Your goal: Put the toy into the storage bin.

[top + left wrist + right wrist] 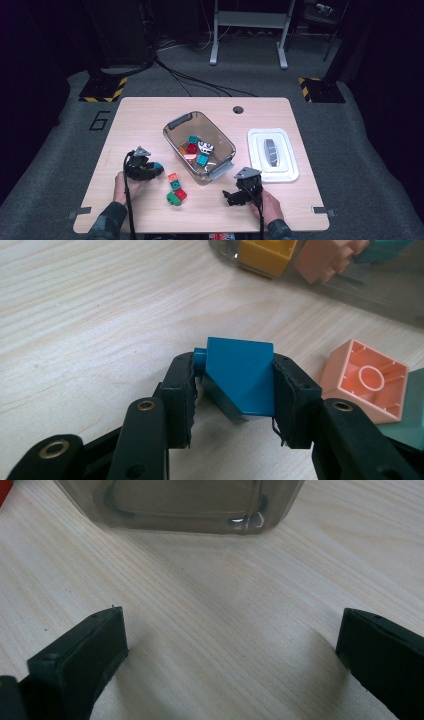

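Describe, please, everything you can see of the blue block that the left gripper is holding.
The blue block looks like smooth hard plastic, teal-blue, with a flat top face and a slanted face below it. A round stud sticks out at its left side. The left gripper has its black jaws shut on it, one pad on each side, just above the wooden table. In the high view it shows as a blue tip.

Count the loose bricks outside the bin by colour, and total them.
blue brick, clamped in the left gripper: 1
peach brick: 1
teal brick: 1
red brick: 1
green brick: 1
Total: 5
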Tool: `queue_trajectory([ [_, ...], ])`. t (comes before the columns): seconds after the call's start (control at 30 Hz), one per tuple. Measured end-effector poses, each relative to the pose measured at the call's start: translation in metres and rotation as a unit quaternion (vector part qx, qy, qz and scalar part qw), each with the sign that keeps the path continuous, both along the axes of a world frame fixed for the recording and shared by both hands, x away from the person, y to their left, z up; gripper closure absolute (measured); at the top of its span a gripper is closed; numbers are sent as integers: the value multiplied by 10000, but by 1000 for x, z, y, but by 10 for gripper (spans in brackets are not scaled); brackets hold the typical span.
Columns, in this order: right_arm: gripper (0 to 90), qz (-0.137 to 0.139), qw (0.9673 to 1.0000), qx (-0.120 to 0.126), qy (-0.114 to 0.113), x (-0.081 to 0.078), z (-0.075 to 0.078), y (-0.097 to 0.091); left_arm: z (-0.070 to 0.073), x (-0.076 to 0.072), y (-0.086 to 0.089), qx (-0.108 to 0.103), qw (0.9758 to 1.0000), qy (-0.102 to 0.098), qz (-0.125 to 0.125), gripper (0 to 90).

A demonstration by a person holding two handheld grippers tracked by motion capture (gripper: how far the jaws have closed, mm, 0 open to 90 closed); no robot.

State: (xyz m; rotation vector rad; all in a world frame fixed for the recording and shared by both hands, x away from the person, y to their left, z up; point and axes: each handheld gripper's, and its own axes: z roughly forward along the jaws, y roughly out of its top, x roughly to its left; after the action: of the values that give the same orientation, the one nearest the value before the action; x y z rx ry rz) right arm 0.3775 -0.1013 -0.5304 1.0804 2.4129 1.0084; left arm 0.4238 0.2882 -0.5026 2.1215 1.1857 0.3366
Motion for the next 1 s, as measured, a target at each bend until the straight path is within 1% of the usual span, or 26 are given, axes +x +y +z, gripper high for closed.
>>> queue_trajectory([
  [0.1, 0, 1, 10000, -1, 0, 0, 0, 0, 6, -2, 1, 17, 10000, -17, -60, 571],
  [0.27, 0, 1, 10000, -1, 1, 0, 0, 0, 16, -2, 4, 29, 9999, -92, -28, 571],
  [0.3, 0, 1, 10000, -1, 2, 0, 0, 0, 18, -2, 4, 67, 9999, -126, -33, 571],
  [0.37, 0, 2, 10000, -2, 0, 0, 0, 0, 23, -2, 5, 68, 9999, -137, -50, 571],
  [0.4, 0, 1, 10000, -1, 1, 0, 0, 0, 26, -2, 6, 135, 9998, -128, -91, 571],
  [0.43, 0, 1, 10000, -1, 1, 0, 0, 0, 27, -3, 6, 55, 9999, -156, -34, 571],
  [0.47, 0, 1, 10000, -1, 0, 0, 0, 0, 30, -2, 7, 77, 9998, -180, -57, 571],
  [0.53, 0, 2, 10000, -2, 1, 0, 0, 0, 35, -2, 7, 49, 9997, -220, -24, 571],
  [0.6, 0, -1, 10000, 0, 1, 0, 0, 0, 41, -2, 9, 26, 9997, -250, -53, 572],
  [0.63, 0, 0, 10000, 0, 2, 0, 0, 0, 43, -2, 8, -33, 9996, -283, 8, 571],
  [0.67, 0, 1, 10000, -1, 1, 0, 0, 0, 46, -2, 9, -47, 9996, -283, -7, 571],
  [0.7, 0, 6, 10000, -1, 3, 0, 0, 0, 48, -2, 9, 0, 9995, -303, -38, 571],
  [0.73, 0, 3, 10000, -3, 0, 0, 0, 0, 51, -2, 9, -11, 9995, -329, -13, 571],
  [0.77, 0, -1, 10000, 0, 1, 0, 0, 0, 54, -2, 10, 23, 9996, -293, -51, 572],
  [0.8, 0, 1, 10000, -1, 1, 0, 0, 0, 56, -2, 10, 25, 9994, -350, -42, 571],
  [0.83, 0, -1, 10000, 0, 2, 0, 0, 0, 59, -1, 10, 38, 9993, -361, -58, 572],
  [0.87, 0, -1, 10000, 1, 2, 0, 0, 0, 61, -2, 10, -5, 9992, -389, -22, 572],
  [0.9, 0, -1, 10000, 0, 2, 0, 0, 0, 64, -1, 11, 12, 9991, -418, -40, 572],
  [0.93, 0, 0, 10000, 0, 0, 0, 0, 0, 65, -1, 10, -37, 9989, -458, 6, 572],
  [0.97, 0, -1, 10000, 0, 2, 0, 0, 0, 68, -1, 11, -10, 9990, -441, -40, 572],
  [1.0, 0, 1, 10000, 0, 3, 0, 0, 0, 69, -1, 11, -53, 9989, -464, -6, 572],
])
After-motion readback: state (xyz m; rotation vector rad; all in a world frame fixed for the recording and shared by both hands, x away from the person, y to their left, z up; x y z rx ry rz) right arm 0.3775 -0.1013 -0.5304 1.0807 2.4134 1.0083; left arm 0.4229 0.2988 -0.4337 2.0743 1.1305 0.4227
